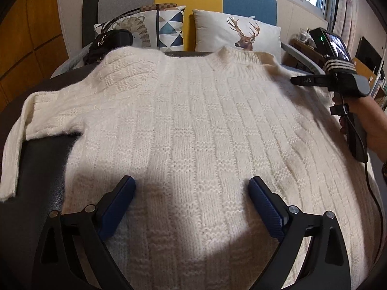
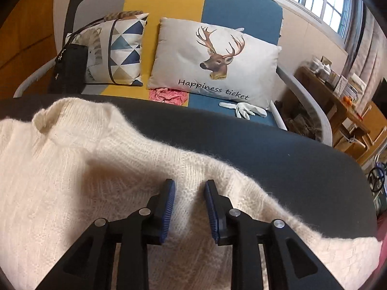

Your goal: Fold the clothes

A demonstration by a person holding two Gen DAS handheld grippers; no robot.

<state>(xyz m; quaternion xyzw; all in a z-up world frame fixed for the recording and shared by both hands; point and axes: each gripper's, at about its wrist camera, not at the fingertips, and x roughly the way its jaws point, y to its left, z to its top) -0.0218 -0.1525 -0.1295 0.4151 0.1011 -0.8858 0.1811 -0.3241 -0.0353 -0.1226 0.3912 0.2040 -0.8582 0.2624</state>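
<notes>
A cream knit sweater (image 1: 193,120) lies spread flat on a dark table (image 1: 43,159), collar at the far edge toward the sofa, hem near. Its long axis runs near to far.

Starting at the left: 1 sleeve (image 1: 17,140) trails off the left shoulder and bends down along the table's left side toward the near edge. It lies left of the left gripper (image 1: 192,207) and apart from it. That gripper hangs over the lower middle of the sweater's body with its jaws spread wide and nothing between the blue pads (image 1: 121,205) but open knit below; whether they touch the wool cannot be told.

Moving right, the collar (image 2: 46,120) stands up as a small ridge at the far edge. Right of it, the right gripper (image 2: 189,207) sits over the right shoulder, close to the sweater's far-right edge. Its jaws stand a little apart, with a narrow strip of knit showing between them; the pads do not appear to pinch it, so I read it as not clamped. In the left wrist view this same gripper shows at the far right, held by a hand (image 1: 370,130).

My judgement: the next fold turns on the shoulders. The right gripper is the nearer to the right shoulder; the left sleeve is nearer the left gripper, which would have to travel left and far to reach it.
</notes>
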